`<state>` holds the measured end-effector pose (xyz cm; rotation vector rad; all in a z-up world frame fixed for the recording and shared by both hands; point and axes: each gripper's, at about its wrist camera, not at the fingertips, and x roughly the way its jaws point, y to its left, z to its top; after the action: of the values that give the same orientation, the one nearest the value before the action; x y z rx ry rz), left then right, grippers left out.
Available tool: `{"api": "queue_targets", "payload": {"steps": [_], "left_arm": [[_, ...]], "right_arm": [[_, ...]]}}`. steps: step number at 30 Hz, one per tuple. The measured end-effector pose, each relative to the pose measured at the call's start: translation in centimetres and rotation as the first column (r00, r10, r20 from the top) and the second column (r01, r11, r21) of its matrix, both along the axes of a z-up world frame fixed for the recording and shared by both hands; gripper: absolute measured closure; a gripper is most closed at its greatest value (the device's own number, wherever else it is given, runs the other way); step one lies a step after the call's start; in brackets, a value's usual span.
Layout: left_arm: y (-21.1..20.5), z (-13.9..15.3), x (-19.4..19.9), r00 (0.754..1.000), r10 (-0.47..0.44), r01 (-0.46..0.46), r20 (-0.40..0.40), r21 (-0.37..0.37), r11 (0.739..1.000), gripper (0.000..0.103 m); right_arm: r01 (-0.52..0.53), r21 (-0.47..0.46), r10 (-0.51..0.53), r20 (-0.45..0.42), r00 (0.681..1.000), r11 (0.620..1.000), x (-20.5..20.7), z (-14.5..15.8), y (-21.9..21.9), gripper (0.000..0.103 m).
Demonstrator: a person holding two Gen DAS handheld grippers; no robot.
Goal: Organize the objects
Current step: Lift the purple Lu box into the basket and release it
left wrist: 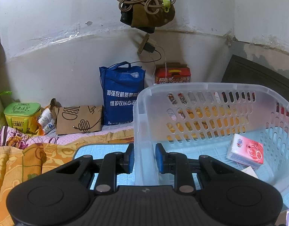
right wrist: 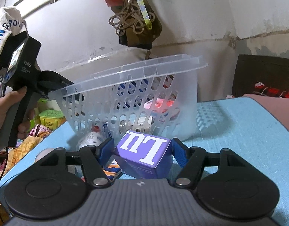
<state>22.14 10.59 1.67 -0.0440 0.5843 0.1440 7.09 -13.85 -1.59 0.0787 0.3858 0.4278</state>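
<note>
Plainly the biggest thing to mind is the blue mat [right wrist: 238,131], since everything rests on it. Next comes the clear basket [right wrist: 129,94], which stands tilted with its near edge raised. The left gripper [left wrist: 144,158] is clamped on the basket's side wall, its pads [left wrist: 131,158] pressing the plastic from both sides, and a hand [right wrist: 6,109] is seen holding that tool in the right wrist view. Keeping that hold steady looks like the best help, so the opening does not shift while something goes in.

Inside lies a pink tissue pack [left wrist: 245,151]; other small items show only dimly through the slots.

Smaller again, the purple box [right wrist: 144,154] sits just in front of the basket, between the fingers of the right gripper [right wrist: 142,150], which is closed on the box's sides. I judge the step to be lifting this box into the basket. Raise it clear over the rim before moving forward, and set it down beside the tissue pack.
</note>
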Motion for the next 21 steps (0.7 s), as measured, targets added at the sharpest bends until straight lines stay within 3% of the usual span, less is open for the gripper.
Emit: {"api": "queue_targets", "payload": {"steps": [15, 18, 21], "left_arm": [[0.0, 0.1, 0.0, 1.0, -0.001, 0.001, 0.0, -0.002, 1.0, 0.075], [0.1, 0.1, 0.1, 1.0, 0.004, -0.004, 0.001, 0.001, 1.0, 0.075], [-0.1, 0.1, 0.0, 1.0, 0.001, -0.001, 0.002, 0.002, 1.0, 0.075]], "right_arm": [[0.052, 0.008, -0.052, 0.072, 0.996, 0.999, -1.0, 0.3, -0.2, 0.034], [0.087, -0.025, -0.084, 0.115, 0.99, 0.996, -1.6, 1.5, -0.4, 0.034], [0.079, 0.012, -0.08, 0.149, 0.986, 0.997, -2.5, 4.3, -1.8, 0.034]]}}
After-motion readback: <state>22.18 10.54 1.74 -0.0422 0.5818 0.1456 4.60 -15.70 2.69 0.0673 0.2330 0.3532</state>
